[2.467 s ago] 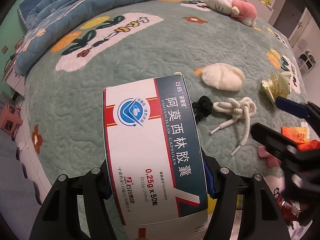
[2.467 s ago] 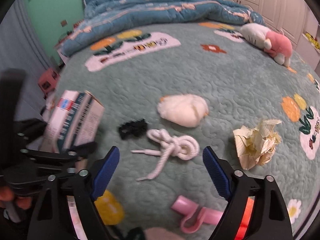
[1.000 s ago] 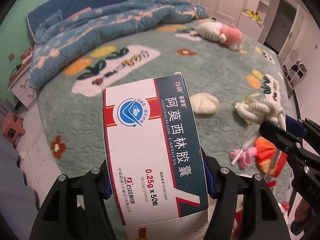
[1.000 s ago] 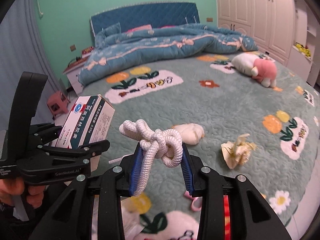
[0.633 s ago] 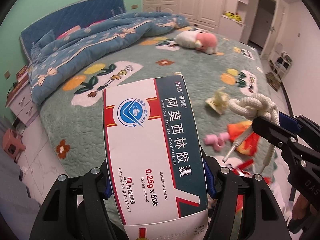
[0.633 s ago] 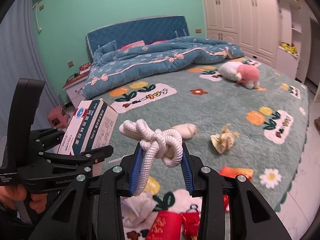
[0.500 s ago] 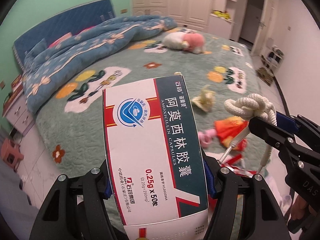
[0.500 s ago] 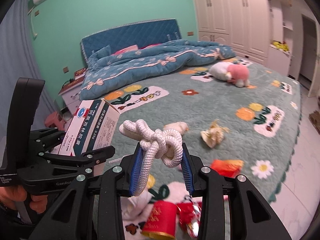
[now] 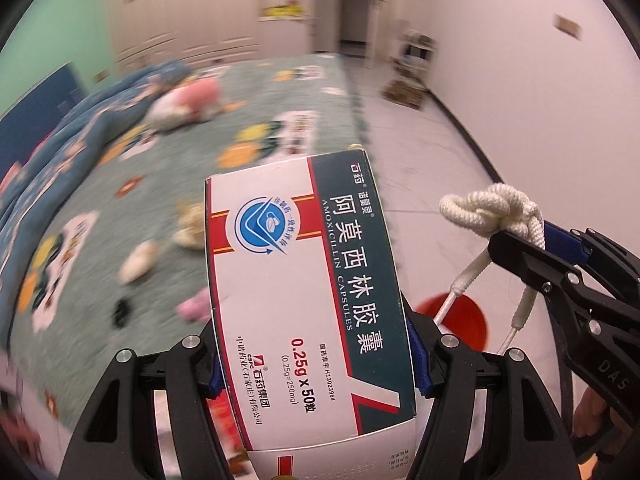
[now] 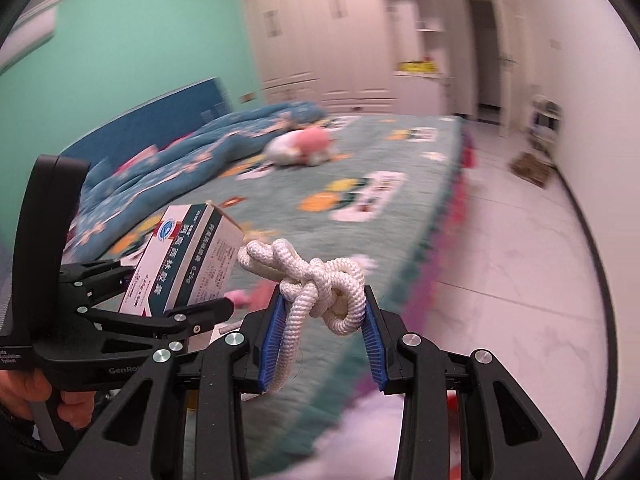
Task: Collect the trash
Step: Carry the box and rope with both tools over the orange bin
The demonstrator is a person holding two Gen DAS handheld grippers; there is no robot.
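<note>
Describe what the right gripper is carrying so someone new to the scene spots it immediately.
Start at the big green floral bed, then drop to the black right gripper with blue pads in the foreground. Pinched between those pads is a knotted white rope, thick and braided. The left gripper beside it holds a flat printed medicine box instead.

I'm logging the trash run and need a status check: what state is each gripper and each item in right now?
left gripper: shut on the medicine box.
medicine box: held, flaps closed.
right gripper: shut on the white rope.
white rope: knotted, held, ends dangling.
plush toy: lying on the bed.
red bin: on the floor, mostly hidden.
</note>
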